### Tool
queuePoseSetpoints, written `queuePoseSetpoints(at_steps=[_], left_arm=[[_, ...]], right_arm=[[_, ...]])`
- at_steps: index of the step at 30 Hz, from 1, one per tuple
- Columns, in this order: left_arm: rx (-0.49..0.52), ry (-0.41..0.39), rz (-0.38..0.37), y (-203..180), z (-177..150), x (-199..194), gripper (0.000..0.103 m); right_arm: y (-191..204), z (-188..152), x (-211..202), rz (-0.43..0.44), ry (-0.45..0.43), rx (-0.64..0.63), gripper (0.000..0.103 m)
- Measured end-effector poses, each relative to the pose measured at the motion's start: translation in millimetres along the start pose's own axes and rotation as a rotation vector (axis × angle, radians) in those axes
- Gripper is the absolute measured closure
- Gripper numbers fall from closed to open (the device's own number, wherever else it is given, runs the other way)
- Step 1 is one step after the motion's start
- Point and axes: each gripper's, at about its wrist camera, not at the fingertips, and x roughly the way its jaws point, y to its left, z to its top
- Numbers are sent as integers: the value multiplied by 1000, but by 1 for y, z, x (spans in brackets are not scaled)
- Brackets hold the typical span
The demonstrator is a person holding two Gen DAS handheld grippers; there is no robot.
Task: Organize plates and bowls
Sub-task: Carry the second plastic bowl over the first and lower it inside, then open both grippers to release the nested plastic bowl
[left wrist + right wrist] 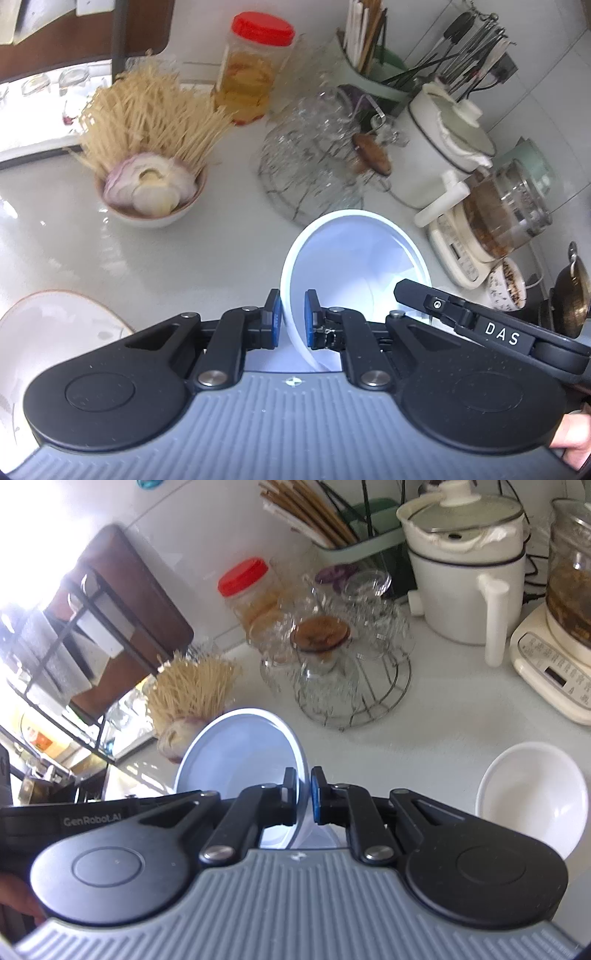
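Altogether two grippers, left gripper [292, 319], right gripper [303, 798], each clamping one white bowl [354, 266] [240, 753]

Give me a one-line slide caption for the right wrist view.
Right gripper clamps the rim of a tilted white bowl above the counter, a second white bowl resting nearby.

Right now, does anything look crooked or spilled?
The white bowl is tipped up on its side, pinched at the rim by the left gripper. The right gripper pinches a tilted bowl likewise. Nothing looks spilled.

L claw [293, 319] clamps white bowl [354, 258] rim, tilted above counter [184, 258].
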Motion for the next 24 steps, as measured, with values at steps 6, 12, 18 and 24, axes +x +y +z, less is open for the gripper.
queuePoseSetpoints(at_steps=[6,12,18,24], left_arm=[[-26,32,16,11,-16,8,89],[-48,71,36,19,-30,12,89],[-55,115,45,22,-38,21,89],[-56,122,55,22,-42,26,89]], right_arm=[[3,-13,14,-14,66,-24,91],[7,-22,20,-25,133,-62,91],[9,-32,28,-62,185,-100,91],[4,-35,34,-74,206,-72,91]])
